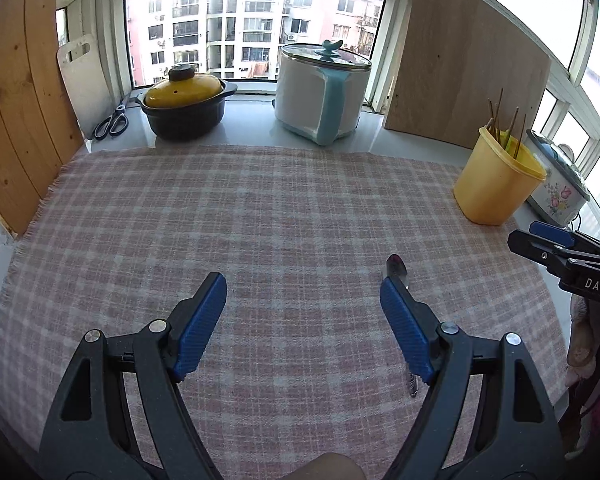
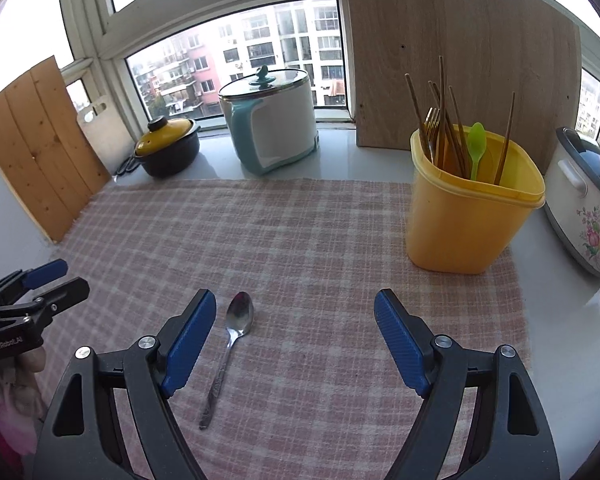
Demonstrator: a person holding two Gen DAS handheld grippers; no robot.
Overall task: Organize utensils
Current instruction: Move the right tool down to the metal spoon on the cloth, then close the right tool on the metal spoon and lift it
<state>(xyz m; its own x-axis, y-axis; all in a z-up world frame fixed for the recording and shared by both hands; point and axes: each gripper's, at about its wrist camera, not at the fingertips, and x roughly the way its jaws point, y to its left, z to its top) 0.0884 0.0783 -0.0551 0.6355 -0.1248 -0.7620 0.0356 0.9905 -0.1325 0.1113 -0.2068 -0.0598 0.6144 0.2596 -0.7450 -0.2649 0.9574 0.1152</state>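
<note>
With both grippers gaping empty, right gripper nearing spoon; next: pinching handle, carrying to yellow tub.

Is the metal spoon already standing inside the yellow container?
No, the metal spoon lies flat on the checked cloth, apart from the yellow container that holds the other utensils.

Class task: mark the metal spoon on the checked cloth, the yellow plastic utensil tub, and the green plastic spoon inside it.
Metal spoon (image 2: 240,314), right wrist view, on its bowl.
Yellow plastic utensil tub (image 2: 468,228), right wrist view, on its front wall.
Green plastic spoon (image 2: 477,142), right wrist view, on its bowl.
</note>
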